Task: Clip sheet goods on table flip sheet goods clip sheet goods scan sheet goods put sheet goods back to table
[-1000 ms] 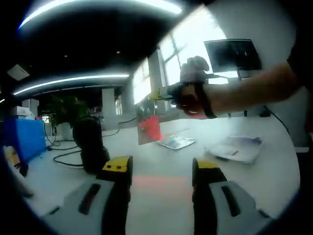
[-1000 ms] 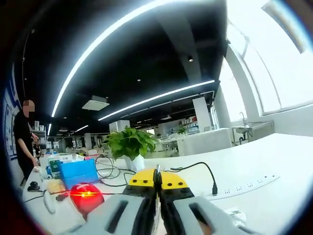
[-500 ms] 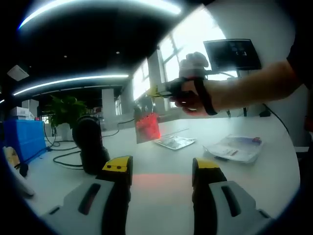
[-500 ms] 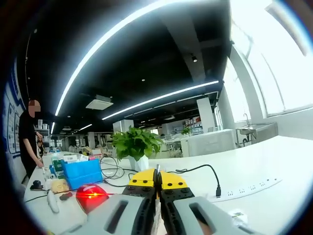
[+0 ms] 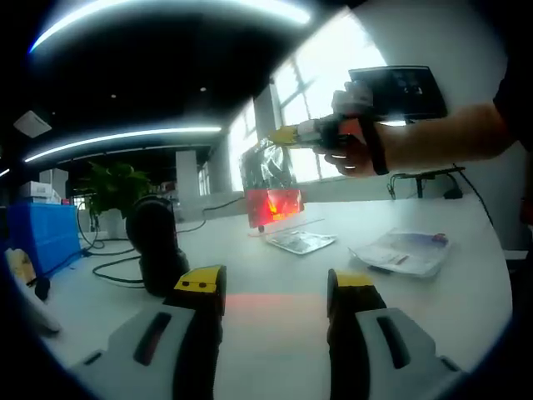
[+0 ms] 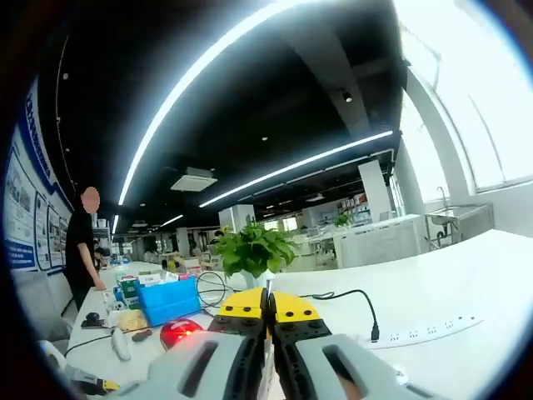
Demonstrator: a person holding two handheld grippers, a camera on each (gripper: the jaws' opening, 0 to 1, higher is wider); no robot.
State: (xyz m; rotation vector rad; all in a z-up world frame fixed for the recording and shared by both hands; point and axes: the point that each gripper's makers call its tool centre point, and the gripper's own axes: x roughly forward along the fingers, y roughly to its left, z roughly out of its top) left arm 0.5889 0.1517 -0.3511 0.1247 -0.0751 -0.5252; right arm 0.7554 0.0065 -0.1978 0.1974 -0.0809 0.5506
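The right claw, seen in the left gripper view coming in from the right with a hand behind it, is pinching the sheet goods by the top edge, so the packet is hanging freely above the tabletop. This is likely so its face is presented to the scanner, the dark domed unit standing at the left. A red glow is falling across the packet's lower half, which suggests the scan step is under way. In the right gripper view the right claw is showing its jaws pressed together.

The left claw is resting idle with its jaws parted and nothing between them, low over the near tabletop.

The packet is looking thin, shiny and crinkled, apparently clear film. Two more flat packets are lying beyond on the right.
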